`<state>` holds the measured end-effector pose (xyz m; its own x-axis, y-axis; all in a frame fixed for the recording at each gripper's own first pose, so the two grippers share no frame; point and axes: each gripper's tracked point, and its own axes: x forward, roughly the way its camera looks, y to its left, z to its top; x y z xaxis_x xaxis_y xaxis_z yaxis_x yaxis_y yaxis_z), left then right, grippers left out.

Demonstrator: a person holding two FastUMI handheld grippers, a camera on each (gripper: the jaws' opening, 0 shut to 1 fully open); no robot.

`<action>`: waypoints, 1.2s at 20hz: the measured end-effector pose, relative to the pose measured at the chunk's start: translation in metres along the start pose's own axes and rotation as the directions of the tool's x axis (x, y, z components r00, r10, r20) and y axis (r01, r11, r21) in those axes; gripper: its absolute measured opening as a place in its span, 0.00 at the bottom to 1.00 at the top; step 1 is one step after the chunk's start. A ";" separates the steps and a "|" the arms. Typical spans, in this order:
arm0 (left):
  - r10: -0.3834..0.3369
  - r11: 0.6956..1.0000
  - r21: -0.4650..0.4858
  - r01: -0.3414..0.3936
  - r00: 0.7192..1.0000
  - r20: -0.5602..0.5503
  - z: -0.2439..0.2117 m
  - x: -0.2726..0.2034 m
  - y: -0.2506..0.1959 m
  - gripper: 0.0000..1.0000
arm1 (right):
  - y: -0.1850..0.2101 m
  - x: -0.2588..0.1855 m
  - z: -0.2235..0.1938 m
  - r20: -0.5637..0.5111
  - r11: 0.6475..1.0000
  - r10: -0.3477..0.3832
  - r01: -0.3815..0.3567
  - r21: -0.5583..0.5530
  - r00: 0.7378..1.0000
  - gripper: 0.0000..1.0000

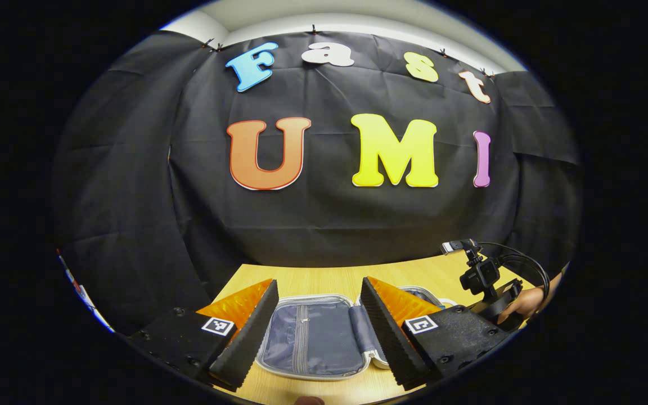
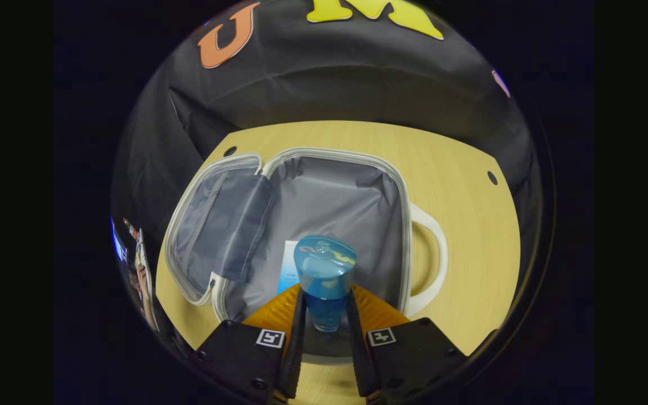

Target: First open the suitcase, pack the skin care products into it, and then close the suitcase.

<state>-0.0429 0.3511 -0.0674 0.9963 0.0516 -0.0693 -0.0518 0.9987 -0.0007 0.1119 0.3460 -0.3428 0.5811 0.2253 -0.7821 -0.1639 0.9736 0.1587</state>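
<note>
- Suitcase (image 2: 324, 214): small soft-lined case with a pale zip rim and a white handle (image 2: 433, 264), lying open flat on the wooden table (image 2: 470, 185); lid half to the left of the main compartment, grey lining bare
- Blue bottle (image 2: 324, 281): translucent skin care bottle with a wide rounded cap, held upright over the near part of the suitcase's main compartment
- Right gripper (image 2: 324, 320): fingers pressed in on the blue bottle's narrower body, just under the cap, one finger on each side
- Pale blue packet (image 2: 287, 264): flat carton already lying on the suitcase lining, just left of the bottle and behind it
- Left gripper (image 1: 315, 332): fingers spread wide, nothing between them, hovering at the near side of the suitcase over its lid half
- Handling, judged: the bottle looks rigid, smooth and likely slippery, light to moderate in weight; the grip below the cap shoulder is the safest hold, since the shoulder would stop a downward slip
- Suitcase, judged: light, with a floppy lid; take it at the rim to close
</note>
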 end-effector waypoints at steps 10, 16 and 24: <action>0.109 0.991 -0.067 -0.115 0.990 -0.089 -0.036 -0.003 0.067 0.94 | -0.005 0.044 -0.005 -0.090 0.994 -0.062 0.069 0.083 0.994 0.37; 0.157 0.973 -0.138 -0.186 0.967 -0.201 -0.079 -0.015 0.110 0.94 | -0.009 0.056 -0.013 -0.144 0.984 -0.111 0.128 0.120 0.983 0.34; 0.089 0.897 -0.393 -0.201 0.954 -0.285 -0.131 0.017 0.148 0.95 | -0.004 0.027 -0.009 -0.156 0.971 -0.069 0.102 0.215 0.985 0.49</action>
<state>-0.0430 0.4993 -0.1991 0.9265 0.1372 -0.3505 -0.2743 0.8837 -0.3792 0.1206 0.3477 -0.3698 0.4595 0.1493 -0.8755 0.0715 0.9763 0.2041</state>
